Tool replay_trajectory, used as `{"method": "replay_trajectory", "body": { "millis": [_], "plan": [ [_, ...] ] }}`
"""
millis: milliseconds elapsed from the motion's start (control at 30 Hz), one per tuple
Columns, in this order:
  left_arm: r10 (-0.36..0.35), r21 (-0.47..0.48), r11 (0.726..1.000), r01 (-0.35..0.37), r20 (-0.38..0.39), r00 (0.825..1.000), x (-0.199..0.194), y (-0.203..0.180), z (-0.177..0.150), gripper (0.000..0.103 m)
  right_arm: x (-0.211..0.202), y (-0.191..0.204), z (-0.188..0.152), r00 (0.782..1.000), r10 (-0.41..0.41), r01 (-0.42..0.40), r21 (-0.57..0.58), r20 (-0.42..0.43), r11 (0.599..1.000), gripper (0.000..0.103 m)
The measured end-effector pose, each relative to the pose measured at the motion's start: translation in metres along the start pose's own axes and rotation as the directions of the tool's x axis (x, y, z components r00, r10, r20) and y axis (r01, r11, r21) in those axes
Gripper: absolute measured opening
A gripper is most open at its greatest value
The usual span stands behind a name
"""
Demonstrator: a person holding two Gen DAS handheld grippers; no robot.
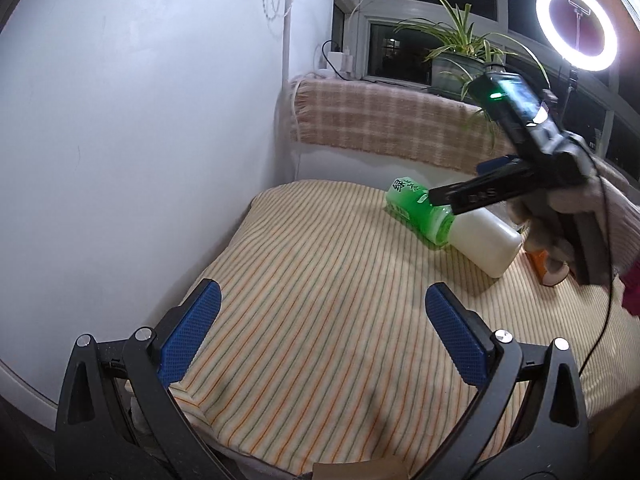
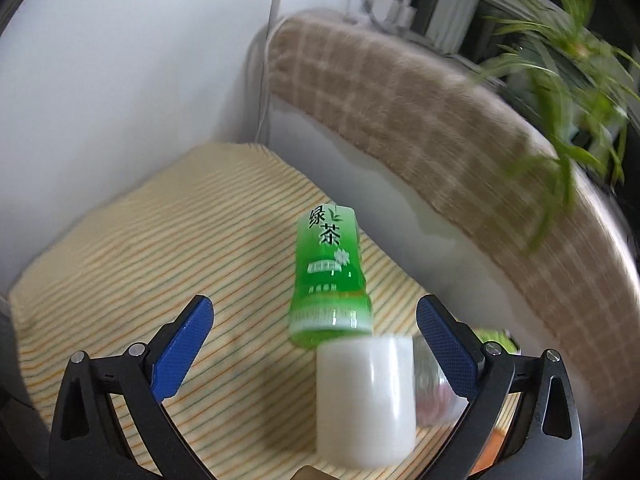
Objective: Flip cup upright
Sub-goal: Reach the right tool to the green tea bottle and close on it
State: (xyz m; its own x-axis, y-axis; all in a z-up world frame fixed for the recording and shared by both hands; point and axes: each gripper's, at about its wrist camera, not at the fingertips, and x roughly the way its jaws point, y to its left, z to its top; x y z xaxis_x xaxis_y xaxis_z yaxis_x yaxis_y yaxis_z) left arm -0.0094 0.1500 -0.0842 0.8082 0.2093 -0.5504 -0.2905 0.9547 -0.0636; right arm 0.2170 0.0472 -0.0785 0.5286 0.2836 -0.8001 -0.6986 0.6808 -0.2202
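A white cup lies on its side on the striped cloth, touching a green tea bottle that also lies flat. In the right wrist view the cup sits low between the blue pads, with the bottle beyond it. My right gripper is open above the cup; it also shows in the left wrist view, over the bottle and cup. My left gripper is open and empty, hovering over the cloth nearer the camera.
A white wall stands at the left. A checked blanket covers the sill behind, with a potted plant and a ring light. An orange object lies by the right hand. A crinkled clear wrapper lies beside the cup.
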Motion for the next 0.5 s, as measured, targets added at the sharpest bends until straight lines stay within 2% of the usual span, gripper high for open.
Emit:
{"method": "replay_trajectory", "body": {
  "millis": [133,500],
  "plan": [
    [-0.003,-0.011,1.0,0.003,-0.005,1.0,0.006,0.005,-0.001,0.103,0.032,0.003,0.016,0.996,-0.032,0.03,-0.029,-0.081,0.999,0.095],
    [0.004,-0.061,0.998,-0.006,-0.027,1.0,0.02,0.029,-0.003,0.103,0.09,0.0,0.039,0.971,-0.086,0.075,-0.054,-0.225,0.996,0.094]
  ]
}}
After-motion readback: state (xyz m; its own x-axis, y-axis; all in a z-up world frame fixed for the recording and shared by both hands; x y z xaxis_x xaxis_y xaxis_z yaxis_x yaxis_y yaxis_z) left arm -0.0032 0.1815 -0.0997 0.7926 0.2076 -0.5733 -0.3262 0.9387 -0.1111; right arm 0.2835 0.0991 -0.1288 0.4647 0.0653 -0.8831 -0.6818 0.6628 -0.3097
